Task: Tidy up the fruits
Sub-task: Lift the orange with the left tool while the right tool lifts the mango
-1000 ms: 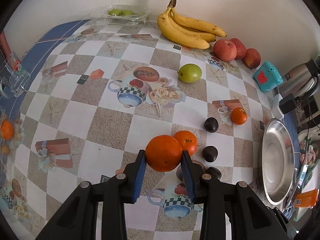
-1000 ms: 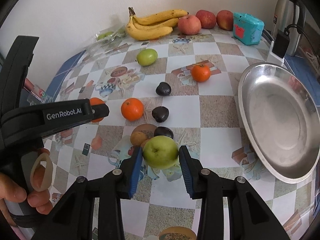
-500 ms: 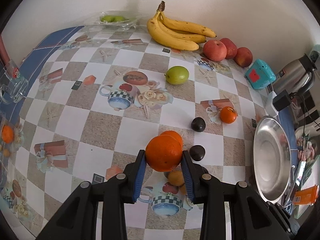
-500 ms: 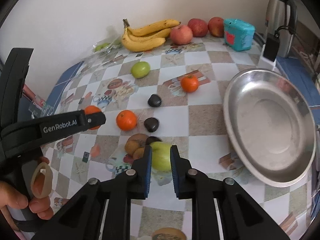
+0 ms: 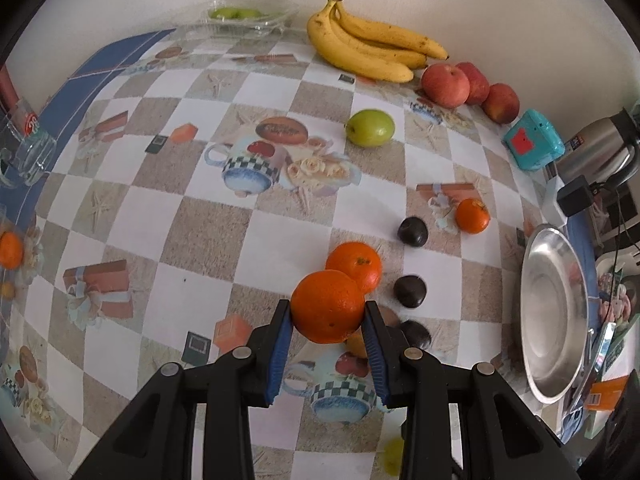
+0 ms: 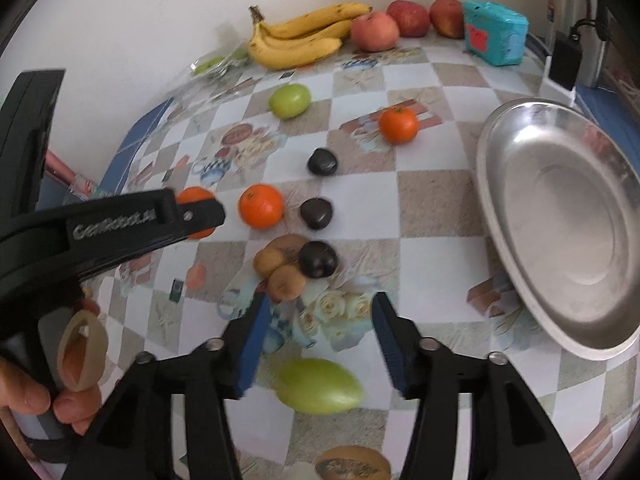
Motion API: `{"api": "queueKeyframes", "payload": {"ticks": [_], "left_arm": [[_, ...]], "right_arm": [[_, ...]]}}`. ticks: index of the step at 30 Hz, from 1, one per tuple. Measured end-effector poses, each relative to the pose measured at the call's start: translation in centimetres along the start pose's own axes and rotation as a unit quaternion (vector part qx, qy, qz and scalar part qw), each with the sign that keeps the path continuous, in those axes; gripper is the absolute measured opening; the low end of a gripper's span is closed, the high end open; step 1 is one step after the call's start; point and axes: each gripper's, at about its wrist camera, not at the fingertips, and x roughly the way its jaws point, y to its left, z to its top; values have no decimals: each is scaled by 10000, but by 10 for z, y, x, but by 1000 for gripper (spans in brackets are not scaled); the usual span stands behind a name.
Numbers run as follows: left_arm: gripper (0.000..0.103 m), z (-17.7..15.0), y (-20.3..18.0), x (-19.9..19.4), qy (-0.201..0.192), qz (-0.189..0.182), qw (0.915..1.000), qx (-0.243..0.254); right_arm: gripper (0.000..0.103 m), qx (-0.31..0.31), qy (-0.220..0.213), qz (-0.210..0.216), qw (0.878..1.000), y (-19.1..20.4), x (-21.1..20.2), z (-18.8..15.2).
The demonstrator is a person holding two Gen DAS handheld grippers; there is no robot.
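Observation:
My left gripper (image 5: pixel 326 320) is shut on a large orange (image 5: pixel 327 306) and holds it above the table; it also shows from the side in the right wrist view (image 6: pixel 192 216). My right gripper (image 6: pixel 320 332) is open and empty. A green apple (image 6: pixel 318 386) lies blurred on the table below and behind its fingers. Ahead lie a loose orange (image 6: pixel 261 211), three dark plums (image 6: pixel 318 259), two brown kiwis (image 6: pixel 280 274), a small tangerine (image 6: pixel 398 125) and another green apple (image 6: pixel 289 101). A steel plate (image 6: pixel 560 220) sits at the right.
Bananas (image 5: pixel 368 48) and three red apples (image 5: pixel 464 84) line the back wall. A teal box (image 5: pixel 532 146) and a steel kettle (image 5: pixel 600 152) stand at the back right. A clear tray of green fruit (image 5: pixel 244 18) is at the back left.
My right gripper has opened and let go of the green apple, which has dropped to the table below the fingers. My left gripper still holds the orange, raised slightly.

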Motion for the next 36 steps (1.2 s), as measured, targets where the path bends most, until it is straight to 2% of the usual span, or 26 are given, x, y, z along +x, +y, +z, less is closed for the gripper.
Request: {"api": "queueKeyframes", "payload": {"ticks": [5, 9, 20, 24, 30, 36], "left_arm": [[37, -9, 2, 5, 206, 57, 9998, 6], [37, -16, 6, 3, 283, 58, 9996, -38], [37, -34, 18, -15, 308, -2, 9994, -161], [37, -37, 17, -17, 334, -79, 9993, -161], [37, -37, 18, -17, 357, -126, 9991, -181], [37, -36, 19, -12, 428, -140, 9988, -187]], "right_arm": [[64, -116, 335, -304, 9989, 7, 9, -10], [64, -19, 549, -381, 9978, 8, 10, -17], [65, -92, 799, -476, 9956, 23, 2, -38], [65, -84, 947, -633, 9935, 21, 8, -43], [65, 56, 1076, -580, 9925, 15, 13, -50], [65, -99, 1189, -730, 9902, 17, 23, -52]]}}
